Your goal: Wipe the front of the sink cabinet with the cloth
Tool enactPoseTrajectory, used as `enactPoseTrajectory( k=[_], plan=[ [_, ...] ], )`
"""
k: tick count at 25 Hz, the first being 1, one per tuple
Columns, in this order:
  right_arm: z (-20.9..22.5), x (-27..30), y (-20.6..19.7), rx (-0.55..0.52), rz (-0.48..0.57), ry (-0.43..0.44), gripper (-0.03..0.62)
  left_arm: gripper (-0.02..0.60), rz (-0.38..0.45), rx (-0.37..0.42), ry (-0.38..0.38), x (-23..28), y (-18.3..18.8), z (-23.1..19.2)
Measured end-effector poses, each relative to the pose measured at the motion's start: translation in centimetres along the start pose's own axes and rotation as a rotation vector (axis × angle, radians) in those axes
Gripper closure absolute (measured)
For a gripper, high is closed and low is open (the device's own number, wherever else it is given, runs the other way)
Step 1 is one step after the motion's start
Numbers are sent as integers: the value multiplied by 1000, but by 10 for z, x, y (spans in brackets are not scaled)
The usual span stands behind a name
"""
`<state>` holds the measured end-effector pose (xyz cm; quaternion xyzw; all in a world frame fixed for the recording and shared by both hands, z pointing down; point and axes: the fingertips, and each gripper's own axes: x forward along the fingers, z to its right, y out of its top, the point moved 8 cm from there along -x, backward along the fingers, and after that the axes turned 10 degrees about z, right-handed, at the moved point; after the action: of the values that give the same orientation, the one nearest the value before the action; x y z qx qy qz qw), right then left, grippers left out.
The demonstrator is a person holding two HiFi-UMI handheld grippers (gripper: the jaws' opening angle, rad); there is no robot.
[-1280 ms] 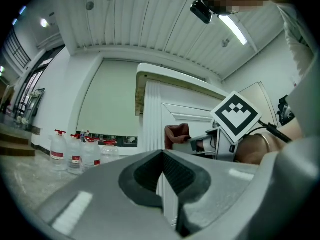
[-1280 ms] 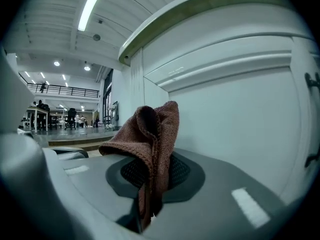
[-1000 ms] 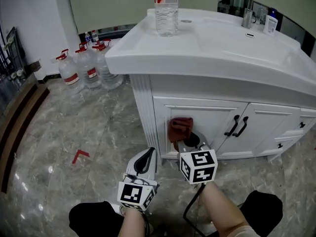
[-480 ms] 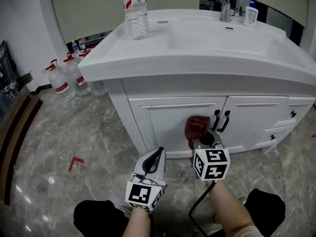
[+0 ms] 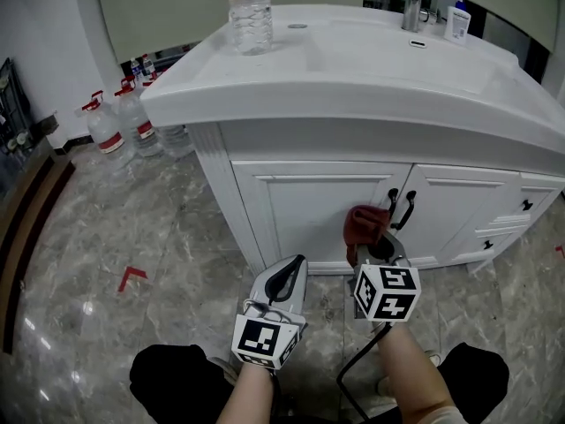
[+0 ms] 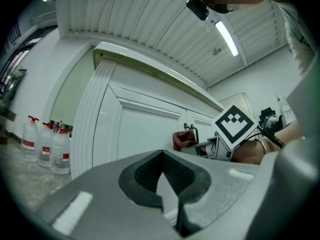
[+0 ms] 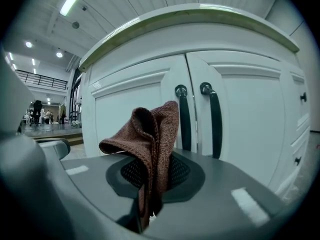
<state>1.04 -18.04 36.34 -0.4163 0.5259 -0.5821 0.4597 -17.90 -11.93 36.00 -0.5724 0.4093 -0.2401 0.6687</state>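
Right gripper (image 5: 376, 246) clamps brown cloth (image 5: 364, 221) beside cabinet (image 5: 305, 210) handles (image 5: 393, 205); left gripper (image 5: 294, 265) jaws together, empty; bottle (image 5: 251, 14) label unreadable.

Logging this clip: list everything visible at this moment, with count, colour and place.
white sink cabinet: one, ahead
black door handles: two, where the doors meet
clear plastic water bottle: one, countertop left
chrome faucet: one, behind the basin
white pump bottle: one, right of the faucet
water jugs: at least three, clear, red caps, floor left
red tape mark: one, on the grey marble floor
brown cloth: one, before the handles
left gripper: shut, empty
right gripper: shut on the cloth
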Motion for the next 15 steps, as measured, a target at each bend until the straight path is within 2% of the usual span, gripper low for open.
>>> enactPoseTrajectory(
  k=[3, 6, 15],
  plan=[
    [-17, 5, -2, 8, 17, 39, 516, 580, -7, 11, 28, -11, 2, -12],
    [-48, 17, -11, 2, 10, 115, 516, 580, -10, 19, 75, -25, 6, -32],
    [-155, 47, -68, 10, -71, 335, 516, 580, -65, 29, 242, -81, -7, -92]
  ],
)
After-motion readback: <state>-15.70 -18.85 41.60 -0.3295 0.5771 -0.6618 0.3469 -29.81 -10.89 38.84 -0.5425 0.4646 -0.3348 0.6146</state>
